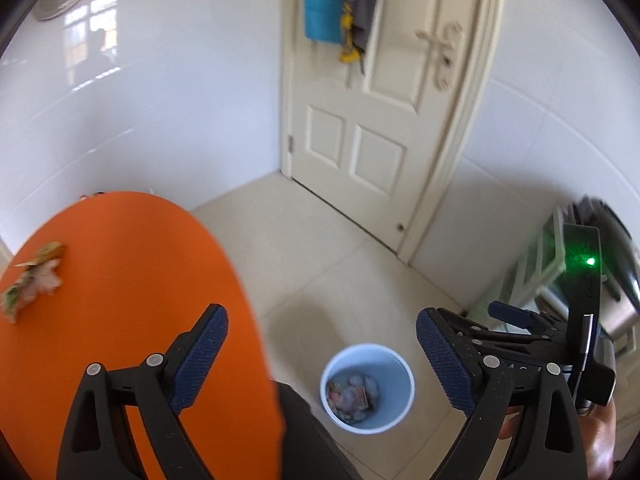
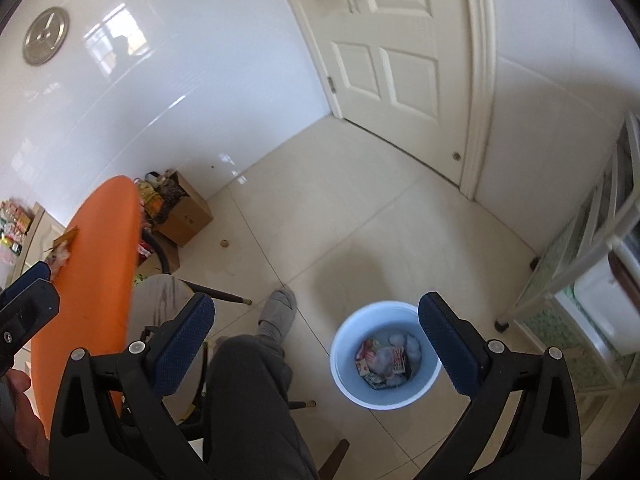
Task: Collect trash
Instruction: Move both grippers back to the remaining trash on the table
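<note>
A white bin stands on the tiled floor and holds several wrappers and crumpled tissues. My left gripper is open and empty, above the floor between the orange table and the bin. My right gripper is open and empty, above the bin and my leg. A green wrapper with a crumpled tissue lies on the table's left part; it also shows in the right wrist view. The right gripper's body shows at the right of the left wrist view.
A white door is straight ahead. A cardboard box with items sits on the floor by the wall. A wooden stool is beside the table. A green shelf stands at the right. My leg and slipper are near the bin.
</note>
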`<state>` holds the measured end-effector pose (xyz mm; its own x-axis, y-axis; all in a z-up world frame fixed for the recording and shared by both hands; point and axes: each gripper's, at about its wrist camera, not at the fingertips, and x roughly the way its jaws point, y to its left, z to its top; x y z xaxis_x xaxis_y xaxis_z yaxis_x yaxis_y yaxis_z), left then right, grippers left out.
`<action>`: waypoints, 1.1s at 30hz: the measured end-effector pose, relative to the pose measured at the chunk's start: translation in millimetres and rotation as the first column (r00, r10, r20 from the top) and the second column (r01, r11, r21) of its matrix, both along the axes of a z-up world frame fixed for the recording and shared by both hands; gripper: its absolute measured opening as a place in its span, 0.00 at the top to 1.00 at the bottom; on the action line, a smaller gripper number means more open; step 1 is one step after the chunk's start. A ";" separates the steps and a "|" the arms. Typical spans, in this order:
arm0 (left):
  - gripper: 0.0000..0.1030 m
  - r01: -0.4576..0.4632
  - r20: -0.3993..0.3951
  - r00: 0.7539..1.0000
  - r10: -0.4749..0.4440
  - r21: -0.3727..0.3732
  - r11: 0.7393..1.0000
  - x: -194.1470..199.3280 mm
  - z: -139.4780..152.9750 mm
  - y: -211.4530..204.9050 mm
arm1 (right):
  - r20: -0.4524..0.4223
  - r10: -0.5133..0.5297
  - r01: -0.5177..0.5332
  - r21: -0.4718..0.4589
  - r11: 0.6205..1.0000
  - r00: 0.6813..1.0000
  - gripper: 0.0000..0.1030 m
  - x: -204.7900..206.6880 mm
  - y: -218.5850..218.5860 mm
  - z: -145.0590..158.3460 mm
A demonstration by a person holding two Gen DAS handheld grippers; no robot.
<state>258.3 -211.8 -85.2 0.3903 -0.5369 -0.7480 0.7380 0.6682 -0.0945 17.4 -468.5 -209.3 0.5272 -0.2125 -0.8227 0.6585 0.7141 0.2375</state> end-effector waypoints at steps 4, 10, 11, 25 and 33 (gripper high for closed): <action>0.09 -0.063 0.038 0.997 0.064 -0.029 0.998 0.6 17.7 39.0 | 0.029 0.056 -0.055 -0.036 0.998 0.998 0.00 24.4 25.1 24.5; 0.04 -0.171 0.089 0.980 0.178 -0.075 0.982 -4.8 41.7 101.8 | 0.078 0.151 -0.144 -0.090 0.985 0.985 0.00 56.5 60.4 61.7; 0.04 -0.192 0.095 0.975 0.199 -0.083 0.978 -6.8 44.9 111.2 | 0.087 0.170 -0.161 -0.098 0.982 0.982 0.00 62.6 67.6 68.6; 0.03 -0.477 0.132 0.858 0.496 -0.150 0.866 -27.0 68.4 253.3 | 0.155 0.434 -0.404 -0.195 0.894 0.887 0.00 144.5 169.1 116.0; 0.03 -0.577 0.125 0.794 0.594 -0.149 0.803 -23.0 66.4 299.5 | 0.141 0.559 -0.530 -0.200 0.824 0.817 0.00 196.0 216.5 112.7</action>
<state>235.3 87.7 -18.8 0.7613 -0.2337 -0.6048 0.2186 0.9707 -0.0998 213.5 -252.0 -96.6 0.7305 0.0468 -0.6813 0.1056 0.9779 0.1805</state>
